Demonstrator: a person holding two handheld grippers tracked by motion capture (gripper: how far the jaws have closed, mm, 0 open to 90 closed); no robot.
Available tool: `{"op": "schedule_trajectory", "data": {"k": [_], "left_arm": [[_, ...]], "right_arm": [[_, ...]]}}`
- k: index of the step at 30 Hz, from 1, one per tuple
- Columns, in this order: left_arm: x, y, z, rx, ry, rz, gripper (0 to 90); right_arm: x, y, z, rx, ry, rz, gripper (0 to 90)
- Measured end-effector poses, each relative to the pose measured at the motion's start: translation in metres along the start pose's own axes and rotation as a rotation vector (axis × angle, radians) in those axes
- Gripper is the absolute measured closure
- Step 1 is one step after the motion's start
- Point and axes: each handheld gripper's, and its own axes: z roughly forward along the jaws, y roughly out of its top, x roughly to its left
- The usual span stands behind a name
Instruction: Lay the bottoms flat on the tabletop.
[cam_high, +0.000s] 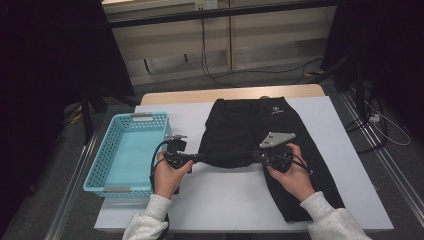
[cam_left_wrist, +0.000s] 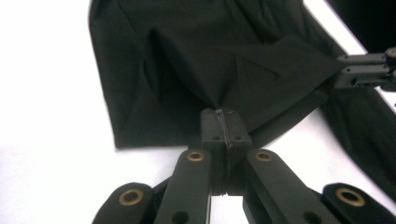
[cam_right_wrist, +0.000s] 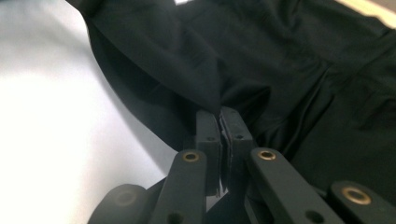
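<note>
- Black shorts (cam_high: 250, 135) are lying on the white tabletop (cam_high: 345, 165), beside the blue basket (cam_high: 112, 150).
- Left hand-held gripper (cam_left_wrist: 223, 122) and right hand-held gripper (cam_right_wrist: 219, 122) are each pinching the hem.
- Lifting both evenly is likely keeping the fold straight.

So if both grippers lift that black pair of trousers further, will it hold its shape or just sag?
Likely sag: the black trousers already gather into folds where the left gripper pinches them. The stretch between it and the right gripper droops in the high view, so probably thin, light cloth. The free leg should trail across the white table.
</note>
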Motion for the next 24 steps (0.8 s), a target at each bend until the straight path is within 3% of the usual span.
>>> {"op": "schedule_trajectory", "data": {"k": [6, 16, 24], "left_arm": [[-0.003, 0.005, -0.014, -0.028, -0.005, -0.008, 90.0], [-0.008, 0.005, -0.023, 0.003, 0.016, 0.014, 90.0], [0.001, -0.003, -0.007, 0.071, 0.06, 0.003, 90.0]], "right_arm": [[0.003, 0.006, -0.007, -0.029, 0.004, -0.018, 87.7], [0.013, 0.006, -0.016, -0.009, 0.058, -0.039, 87.6], [0.014, -0.009, 0.002, 0.097, 0.074, -0.051, 87.3]]}}
